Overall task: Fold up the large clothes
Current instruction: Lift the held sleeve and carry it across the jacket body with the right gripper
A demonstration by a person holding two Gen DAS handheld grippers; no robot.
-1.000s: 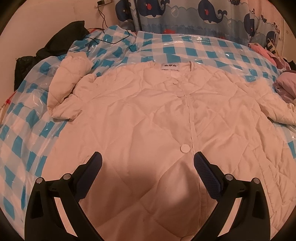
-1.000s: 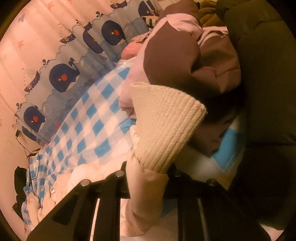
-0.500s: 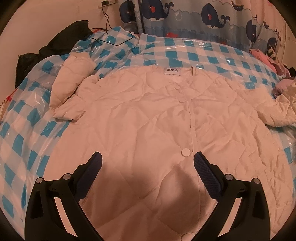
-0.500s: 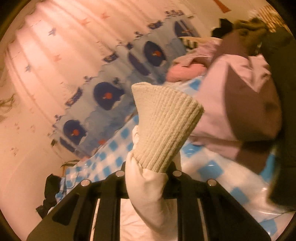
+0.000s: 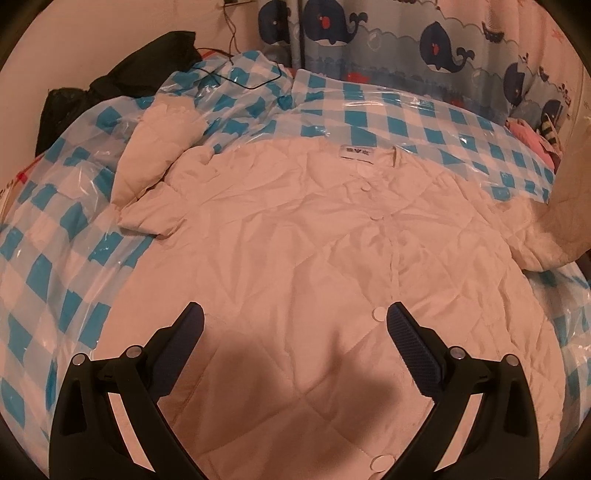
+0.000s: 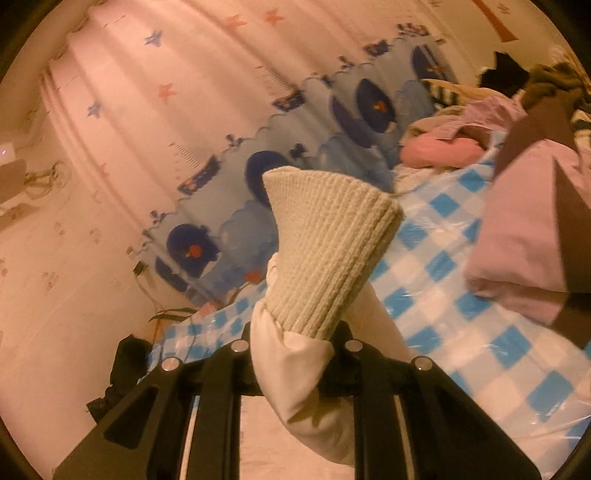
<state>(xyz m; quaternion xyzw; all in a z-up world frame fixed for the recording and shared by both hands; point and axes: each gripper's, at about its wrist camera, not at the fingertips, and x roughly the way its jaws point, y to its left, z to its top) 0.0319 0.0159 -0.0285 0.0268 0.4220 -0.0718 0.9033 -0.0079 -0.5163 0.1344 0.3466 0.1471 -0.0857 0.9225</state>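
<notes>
A cream quilted jacket [image 5: 295, 258] lies flat, front up and buttoned, on a blue-and-white checked plastic sheet [image 5: 406, 118]. Its left sleeve [image 5: 159, 151] lies bent up beside the shoulder. Its right sleeve [image 5: 565, 206] rises off the bed at the right edge. My left gripper [image 5: 295, 332] is open and empty, hovering over the jacket's lower front. My right gripper [image 6: 295, 343] is shut on the right sleeve just below its ribbed knit cuff [image 6: 328, 251], holding it up above the bed.
A whale-print curtain [image 5: 424, 33] hangs behind the bed. Black clothing [image 5: 122, 77] is piled at the far left with a cable. Pink and brown garments [image 6: 528, 229] are heaped at the right of the bed, near the lifted sleeve.
My right gripper has lifted the sleeve cuff up and away from the clothes pile, swinging toward the curtain. In the left view the right sleeve has risen off the bed. The left gripper stays open.
</notes>
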